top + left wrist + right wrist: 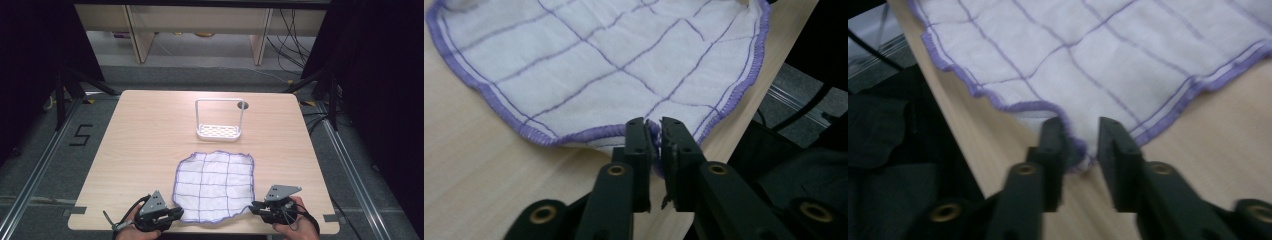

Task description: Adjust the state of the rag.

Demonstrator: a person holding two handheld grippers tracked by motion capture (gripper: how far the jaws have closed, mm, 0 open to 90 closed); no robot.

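A white cloth (214,186) with purple grid lines and a purple hem is lying spread on the near half of the table (145,135), its near edge reaching close to the table's front edge. The left gripper (176,214) is sitting at the cloth's near left corner. In the left gripper view its jaws are standing almost together with that corner of the cloth (614,65) pinched between them, though the pad faces are hiding just how tightly the fabric is being pressed. The right gripper (253,205) is sitting at the near right corner. In the right gripper view a clear gap is showing between its jaws; the cloth (1108,55) tip is lying in that gap against one jaw, and the picture is blurring the contact. Both hands are being cut off by the bottom of the high view. Well behind the cloth, a white rack (220,120) is standing upright, partly covering a dark hole (243,105) in the tabletop.
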